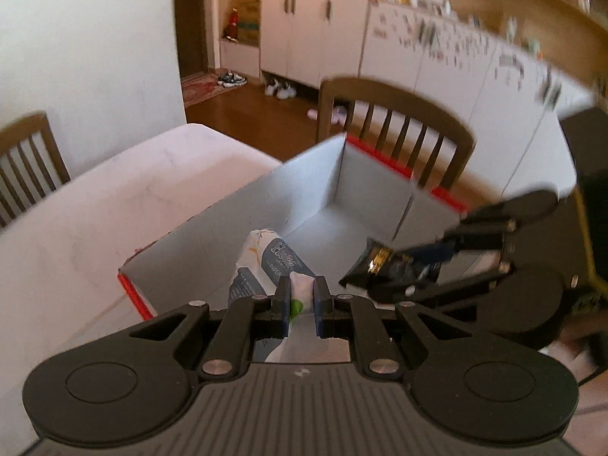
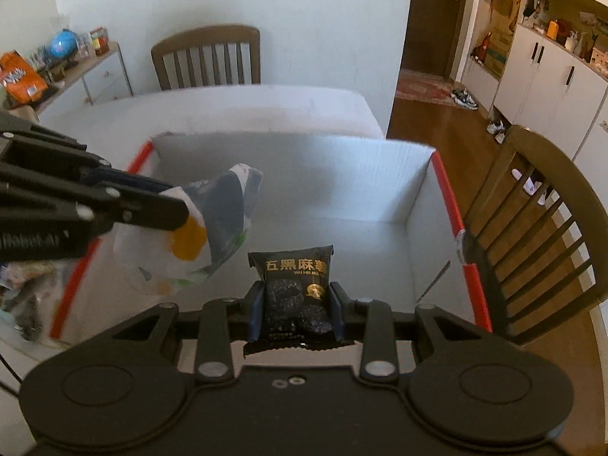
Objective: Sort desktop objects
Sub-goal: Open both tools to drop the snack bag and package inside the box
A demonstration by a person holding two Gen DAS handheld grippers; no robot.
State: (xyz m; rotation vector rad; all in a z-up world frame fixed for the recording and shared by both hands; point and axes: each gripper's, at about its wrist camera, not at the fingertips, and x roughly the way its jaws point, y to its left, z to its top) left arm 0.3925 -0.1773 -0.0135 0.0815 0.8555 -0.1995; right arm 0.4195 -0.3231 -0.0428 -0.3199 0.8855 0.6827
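Two soft packets, both over the box

Both of my claws are clamped on something light. My left claw [image 1: 300,304] pinches a corner of the white tissue pack [image 1: 266,262], which droops and folds under its own slack, so that thin film could slip; I judge a hold nearer its middle would be surer. My right claw [image 2: 296,311] squeezes the black snack packet [image 2: 294,285] across its width; it stands stiff but crushable, so a light pinch by the sealed edges suits it. Both hang above the open white box [image 2: 288,163] with red edges, the tissue pack toward its left wall, the snack packet at its near rim
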